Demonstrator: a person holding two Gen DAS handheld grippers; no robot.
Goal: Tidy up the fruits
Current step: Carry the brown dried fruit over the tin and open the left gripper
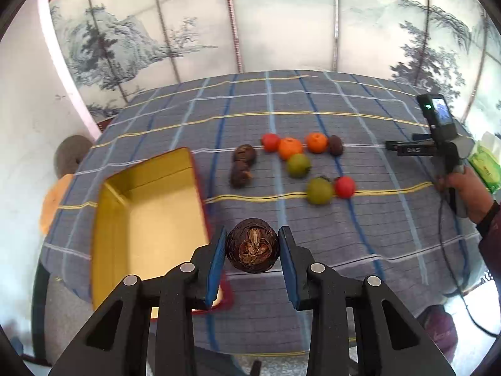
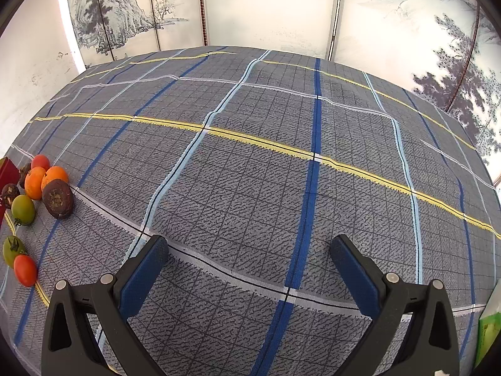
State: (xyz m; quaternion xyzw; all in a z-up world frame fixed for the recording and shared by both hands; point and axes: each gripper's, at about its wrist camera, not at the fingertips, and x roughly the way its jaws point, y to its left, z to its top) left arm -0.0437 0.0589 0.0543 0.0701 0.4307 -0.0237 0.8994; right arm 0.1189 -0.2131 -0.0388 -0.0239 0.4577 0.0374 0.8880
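My left gripper [image 1: 252,252] is clamped on a dark brown, rough-skinned fruit [image 1: 252,249]; it looks like a water chestnut, though I can't be sure. Both blue pads press its sides, and it hangs clear above the checked tablecloth [image 1: 360,235]. Its papery, split end faces the camera.

Just to the left of it lies an open box [image 1: 147,219] with a yellow inside and a dark red outer wall; nothing shows in the part of it I can see.

Beyond the held fruit, the rest lie loose on the cloth. Two more brown ones [image 1: 242,164] sit close together nearest the box. To their right are a red fruit [image 1: 270,142], two orange ones [image 1: 290,148] [image 1: 317,142] and another brown one [image 1: 335,145] in a rough row, with a green fruit [image 1: 298,165] just in front. Nearer me, a second green fruit [image 1: 319,190] touches a red one [image 1: 345,186].

My right gripper [image 2: 249,269] stands wide open over bare cloth with nothing between its pads, well to the right of the fruit cluster. From the left camera I see my right hand [image 1: 466,188] around its handle, with a green packet [image 1: 485,163] behind it at the table edge.

A painted folding screen [image 1: 250,25] stands behind the table.
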